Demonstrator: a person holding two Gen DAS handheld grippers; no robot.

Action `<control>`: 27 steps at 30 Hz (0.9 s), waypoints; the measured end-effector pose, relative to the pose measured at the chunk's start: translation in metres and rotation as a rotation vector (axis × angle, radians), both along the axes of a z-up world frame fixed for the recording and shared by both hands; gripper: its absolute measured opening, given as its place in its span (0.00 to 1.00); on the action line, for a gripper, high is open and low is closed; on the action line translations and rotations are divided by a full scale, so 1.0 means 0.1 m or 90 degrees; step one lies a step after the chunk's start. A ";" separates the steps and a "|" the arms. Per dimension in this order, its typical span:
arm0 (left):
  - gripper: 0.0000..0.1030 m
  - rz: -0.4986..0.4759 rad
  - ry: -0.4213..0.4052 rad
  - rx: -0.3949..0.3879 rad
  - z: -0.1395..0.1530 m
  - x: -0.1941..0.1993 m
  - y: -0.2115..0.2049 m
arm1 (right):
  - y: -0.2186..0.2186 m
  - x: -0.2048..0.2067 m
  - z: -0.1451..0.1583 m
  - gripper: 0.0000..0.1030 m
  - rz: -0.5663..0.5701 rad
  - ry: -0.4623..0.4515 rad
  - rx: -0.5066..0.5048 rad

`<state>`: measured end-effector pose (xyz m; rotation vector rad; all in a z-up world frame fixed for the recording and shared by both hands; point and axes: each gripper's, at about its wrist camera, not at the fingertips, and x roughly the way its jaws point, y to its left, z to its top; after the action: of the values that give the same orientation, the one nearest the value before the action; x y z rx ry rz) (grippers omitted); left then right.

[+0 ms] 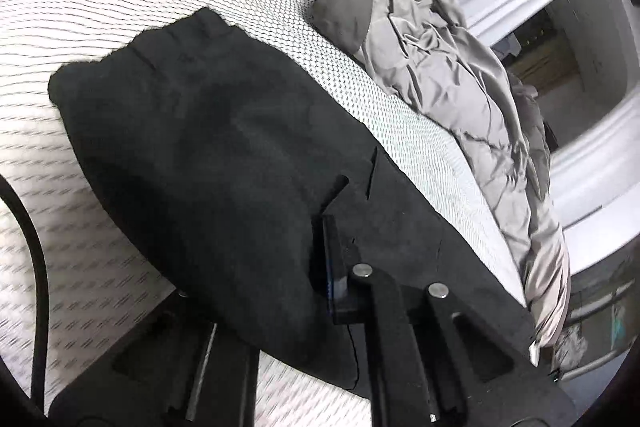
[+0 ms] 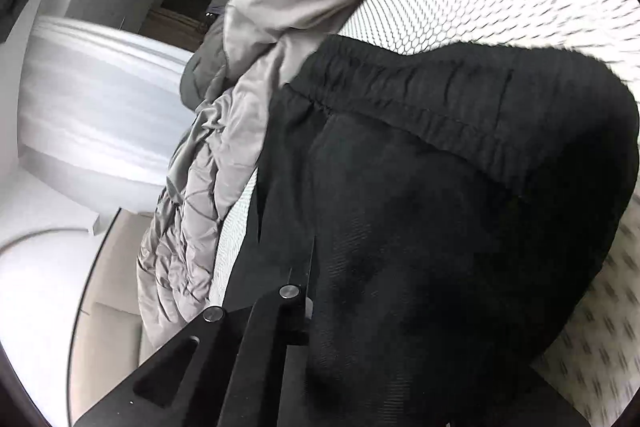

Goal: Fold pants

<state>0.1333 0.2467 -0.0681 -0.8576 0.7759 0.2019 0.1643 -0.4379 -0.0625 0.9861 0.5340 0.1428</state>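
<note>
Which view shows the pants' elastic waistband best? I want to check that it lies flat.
The right wrist view: the gathered waistband of the black pants fills the frame, stitching visible. The left wrist view shows it only far off and blurred.

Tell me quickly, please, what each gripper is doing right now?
Left gripper: shut on the black pants.
Right gripper: shut on the black pants too.
</note>
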 end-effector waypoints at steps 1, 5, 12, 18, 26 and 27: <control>0.06 -0.003 -0.003 0.001 0.03 -0.16 0.01 | 0.02 -0.15 0.01 0.05 0.000 0.003 -0.007; 0.08 -0.004 0.020 0.006 -0.03 -0.74 0.14 | 0.12 -0.66 -0.02 0.05 0.027 0.024 -0.040; 0.22 -0.004 0.037 0.033 -0.02 -0.99 0.16 | 0.05 -0.79 -0.14 0.14 0.057 0.058 -0.007; 0.59 -0.014 -0.004 0.168 0.43 -1.26 -0.21 | 0.03 -0.91 0.08 0.57 0.043 0.053 -0.077; 0.99 -0.065 -0.081 0.323 1.07 -1.43 -0.81 | -0.23 -1.51 0.46 0.94 -0.116 0.031 -0.242; 0.99 -0.087 -0.097 0.336 1.14 -1.41 -0.92 | -0.23 -1.53 0.51 0.96 -0.124 0.023 -0.260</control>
<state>-0.0072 0.1548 0.0455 -0.3140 0.5945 0.2042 0.0114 -0.4605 -0.0119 0.6375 0.4737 -0.1550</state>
